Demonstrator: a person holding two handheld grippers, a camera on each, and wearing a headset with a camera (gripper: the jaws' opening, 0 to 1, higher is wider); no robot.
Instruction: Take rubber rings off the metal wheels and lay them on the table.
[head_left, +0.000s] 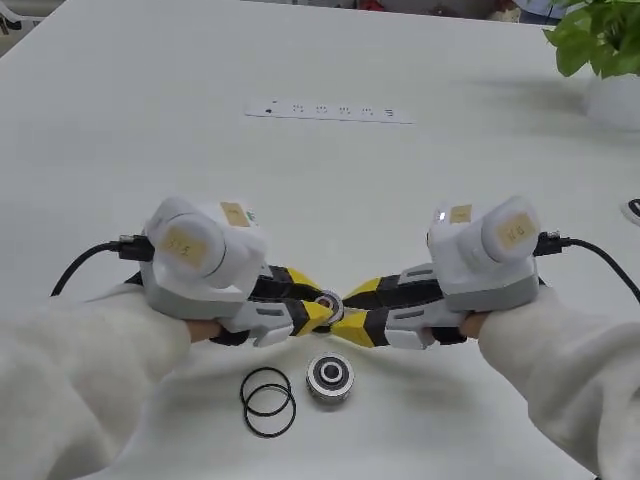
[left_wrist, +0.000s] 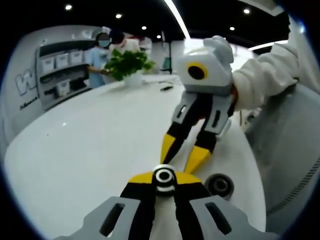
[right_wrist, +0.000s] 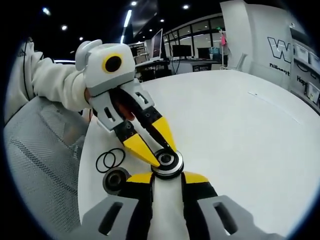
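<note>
A small metal wheel (head_left: 328, 302) with a dark band on its rim is held just above the white table, between both grippers. My left gripper (head_left: 318, 300) comes in from the left and is shut on the wheel (left_wrist: 164, 176). From the right, my right gripper (head_left: 345, 308) meets it, and its yellow tips sit against either side of the wheel's rim (right_wrist: 168, 162). A second wheel (head_left: 329, 376) lies flat on the table just in front of the grippers. Two loose black rubber rings (head_left: 268, 401) lie overlapping to its left.
A white power strip (head_left: 330, 111) lies far back on the table (head_left: 150, 120). A potted plant (head_left: 600, 40) stands at the far right corner. Black cables trail from both grippers. In the left gripper view, people stand by shelves behind the table.
</note>
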